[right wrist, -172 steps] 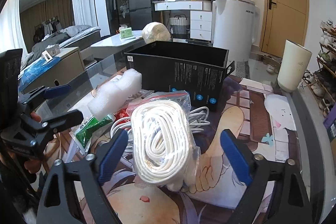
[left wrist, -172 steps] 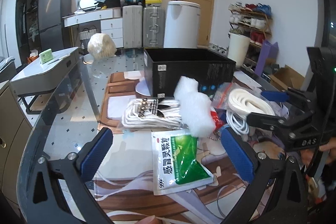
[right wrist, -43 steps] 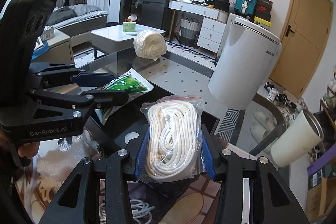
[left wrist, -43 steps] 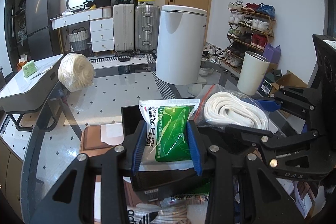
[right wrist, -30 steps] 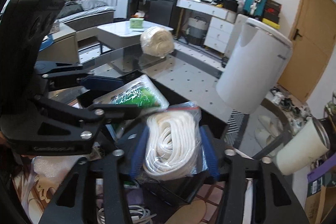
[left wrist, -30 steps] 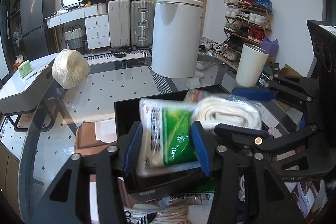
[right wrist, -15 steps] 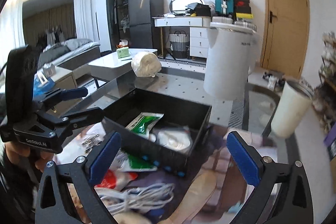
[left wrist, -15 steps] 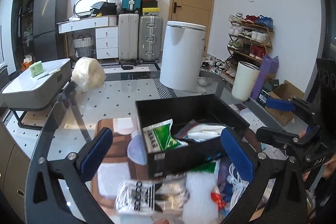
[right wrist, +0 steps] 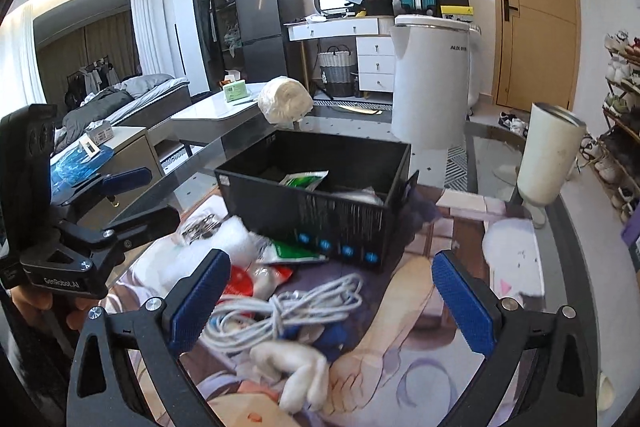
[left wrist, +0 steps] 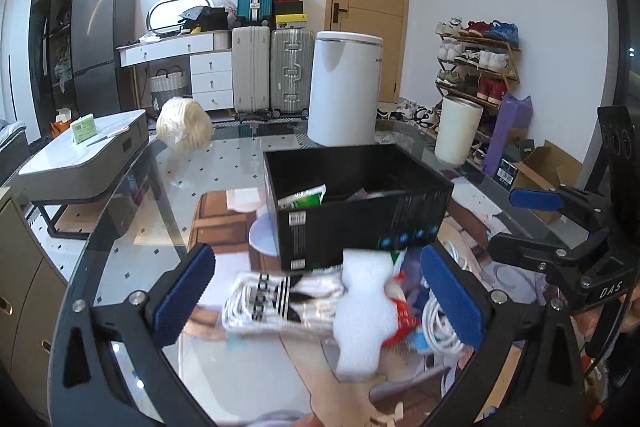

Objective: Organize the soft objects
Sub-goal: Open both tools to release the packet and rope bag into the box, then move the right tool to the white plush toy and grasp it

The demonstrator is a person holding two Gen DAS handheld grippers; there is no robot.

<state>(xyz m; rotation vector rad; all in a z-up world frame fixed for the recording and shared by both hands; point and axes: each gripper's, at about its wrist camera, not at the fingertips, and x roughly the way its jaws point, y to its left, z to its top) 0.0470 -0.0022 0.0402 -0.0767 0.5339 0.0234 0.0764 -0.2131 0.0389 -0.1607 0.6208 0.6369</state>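
both tongs stand wide apart with nothing between their blue pads; each pair has just been opening. the left tongs [left wrist: 316,291] hang over the near clutter on the glass counter [left wrist: 224,167], and the right tongs [right wrist: 332,297] hang over the other end of that clutter, beside them.

the black box [right wrist: 320,195] sits on the counter just beyond the pile. inside it, a green-and-white packet [right wrist: 304,180] leans toward the left side, and a clear bag [right wrist: 356,194] lies partly hidden behind the near wall on the right; what the bag holds is hard to tell.

still out on the counter: a white bundle with black stripes and lettering [left wrist: 280,301] in front of the box, a white foam-like roll [left wrist: 362,311] touching it, a red-and-white wrapper [right wrist: 248,277], a coiled white cable [right wrist: 280,311] and a small white plush piece [right wrist: 298,371] nearest the right tongs. a second green packet [right wrist: 294,253] lies against the front of the box. the near items are blurred in the left view.
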